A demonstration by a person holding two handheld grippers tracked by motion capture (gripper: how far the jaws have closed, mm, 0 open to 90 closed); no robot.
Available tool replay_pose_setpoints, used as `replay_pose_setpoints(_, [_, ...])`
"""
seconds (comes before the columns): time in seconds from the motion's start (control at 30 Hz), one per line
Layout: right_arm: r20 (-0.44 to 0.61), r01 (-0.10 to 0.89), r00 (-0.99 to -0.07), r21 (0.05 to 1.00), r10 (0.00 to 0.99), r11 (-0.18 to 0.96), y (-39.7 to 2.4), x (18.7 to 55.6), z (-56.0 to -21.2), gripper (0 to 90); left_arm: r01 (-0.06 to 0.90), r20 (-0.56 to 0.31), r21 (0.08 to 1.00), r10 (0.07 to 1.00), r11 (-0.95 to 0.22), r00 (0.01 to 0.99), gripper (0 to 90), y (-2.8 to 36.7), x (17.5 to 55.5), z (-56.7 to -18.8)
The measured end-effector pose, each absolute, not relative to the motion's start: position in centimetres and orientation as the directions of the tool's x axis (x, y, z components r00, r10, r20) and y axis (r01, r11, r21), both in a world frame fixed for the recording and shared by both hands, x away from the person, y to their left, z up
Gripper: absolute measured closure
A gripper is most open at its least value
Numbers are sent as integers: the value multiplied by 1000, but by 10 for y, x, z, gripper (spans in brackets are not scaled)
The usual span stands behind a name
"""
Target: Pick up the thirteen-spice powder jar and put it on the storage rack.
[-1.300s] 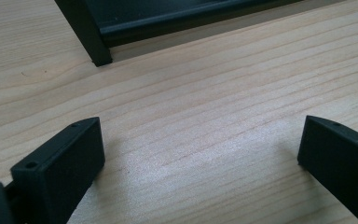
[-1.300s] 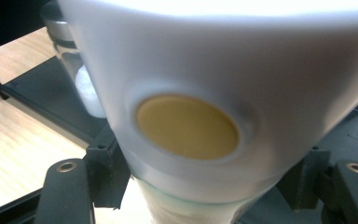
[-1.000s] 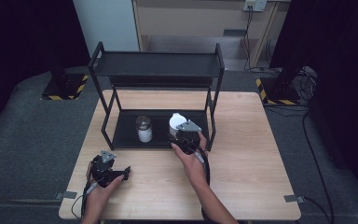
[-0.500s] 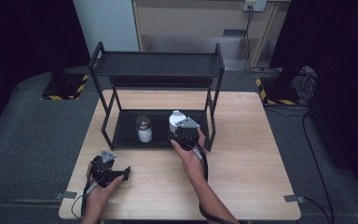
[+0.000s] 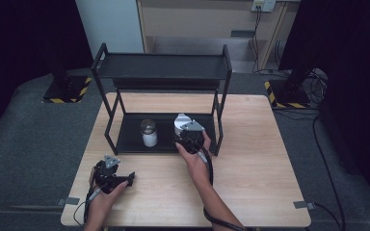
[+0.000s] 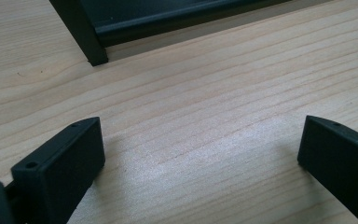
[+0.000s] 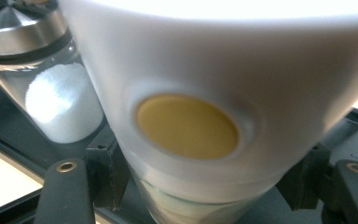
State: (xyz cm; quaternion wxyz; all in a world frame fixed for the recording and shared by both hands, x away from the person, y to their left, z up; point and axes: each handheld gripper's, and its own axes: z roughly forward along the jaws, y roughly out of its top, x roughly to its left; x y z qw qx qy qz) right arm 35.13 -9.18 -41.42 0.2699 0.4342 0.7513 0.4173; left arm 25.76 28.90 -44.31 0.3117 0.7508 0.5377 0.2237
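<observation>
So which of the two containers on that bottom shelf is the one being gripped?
The white container with the yellow round spot, on the right, clamped in the right gripper. The glass shaker with white powder stands free beside it.

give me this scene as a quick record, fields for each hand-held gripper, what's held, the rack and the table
right hand-held gripper: shut on the white container, at the rack's lower shelf
left hand-held gripper: open, nothing between its jaws, low over the table
white container: has a round yellow spot on its side
glass jar: metal lid, white powder inside, standing on the lower shelf left of the container
rack: black, two shelves, top shelf bare
table: light wood
</observation>
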Motion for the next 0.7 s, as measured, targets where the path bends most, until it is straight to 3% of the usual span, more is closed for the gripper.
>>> replay_pose_setpoints(0.7, [-50, 429, -480, 858, 876, 284, -93, 356, -425, 312, 667, 0, 709, 946, -229, 325, 0, 289, 257, -443])
